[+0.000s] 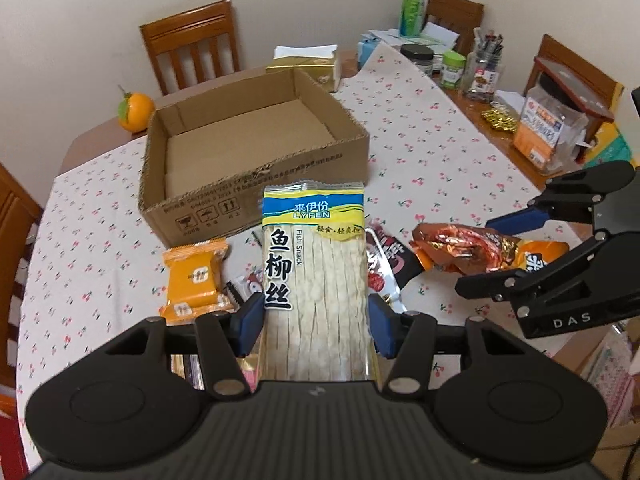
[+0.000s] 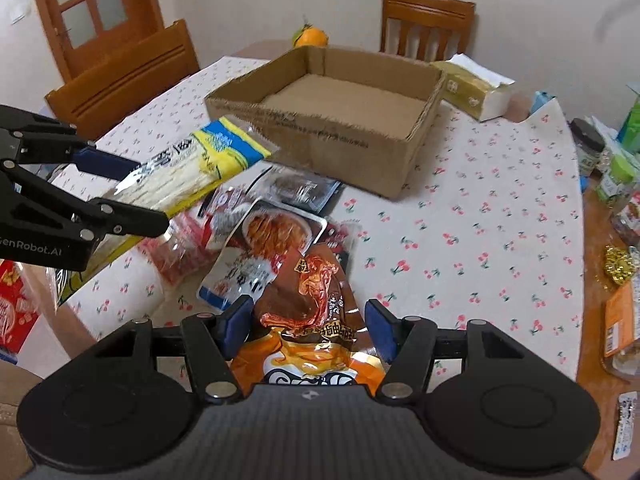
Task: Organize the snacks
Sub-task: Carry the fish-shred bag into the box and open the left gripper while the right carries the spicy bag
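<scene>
My left gripper (image 1: 314, 316) is shut on a long fish snack packet (image 1: 316, 272) with a yellow and blue top, held above the table. The same packet (image 2: 188, 164) shows in the right wrist view, gripped by the left gripper (image 2: 132, 192). My right gripper (image 2: 308, 328) is shut on an orange and brown snack bag (image 2: 312, 312), also lifted; that bag (image 1: 472, 250) appears at the right of the left wrist view in the right gripper (image 1: 492, 256). An empty cardboard box (image 1: 256, 152) stands beyond both. An orange biscuit pack (image 1: 196, 280) and dark packets (image 2: 260, 240) lie on the cloth.
A cherry-print tablecloth (image 2: 480, 208) covers the table. An orange fruit (image 1: 135, 112) and a tissue pack (image 1: 308, 62) sit behind the box. Jars, a pen holder and packets (image 1: 480, 68) crowd the right edge. Wooden chairs (image 1: 192, 40) surround the table.
</scene>
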